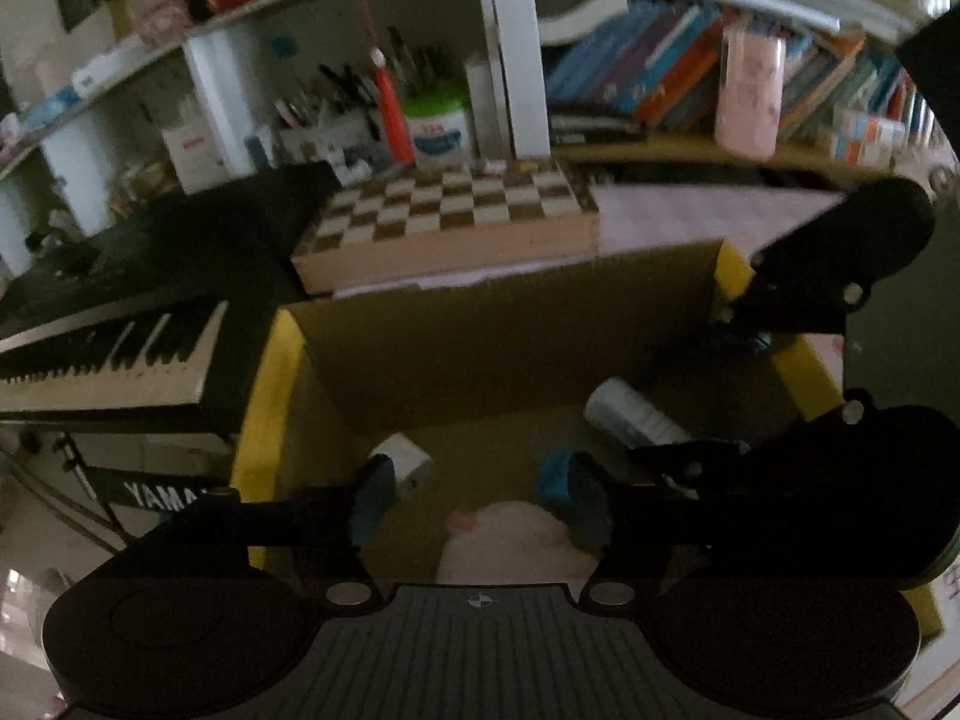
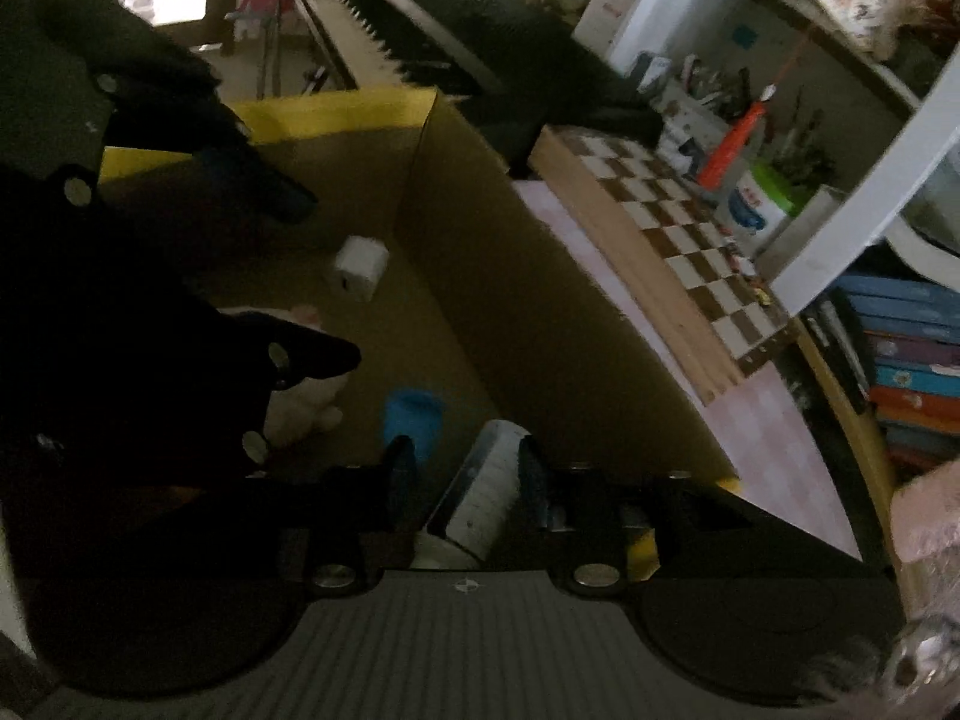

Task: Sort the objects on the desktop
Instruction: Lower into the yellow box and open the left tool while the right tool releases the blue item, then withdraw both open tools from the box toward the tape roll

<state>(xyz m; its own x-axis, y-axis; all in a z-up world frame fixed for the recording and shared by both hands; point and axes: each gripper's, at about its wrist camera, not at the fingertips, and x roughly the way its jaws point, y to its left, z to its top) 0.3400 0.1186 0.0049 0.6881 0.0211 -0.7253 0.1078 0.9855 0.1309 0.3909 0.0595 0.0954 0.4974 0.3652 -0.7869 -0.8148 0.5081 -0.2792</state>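
Presently catalogued, left to right. Left gripper (image 1: 474, 498): fingers spread, empty, poised over the brown cardboard box with yellow-taped rim (image 1: 264, 396). Box contents: small white cube-shaped charger (image 1: 403, 457), pale pink plush toy (image 1: 510, 546), blue rounded object (image 2: 413, 417), apparently dropped in as sorted items. Right gripper (image 2: 465, 480): fingers either side of a white cylindrical can with printed label (image 2: 483, 489); whether pinched or just released, cannot tell. Surroundings: black Yamaha keyboard (image 1: 120, 336), wooden chessboard (image 1: 456, 210) on pink chequered desk mat (image 1: 690, 210), white shelving with books (image 1: 660, 78), dim room.
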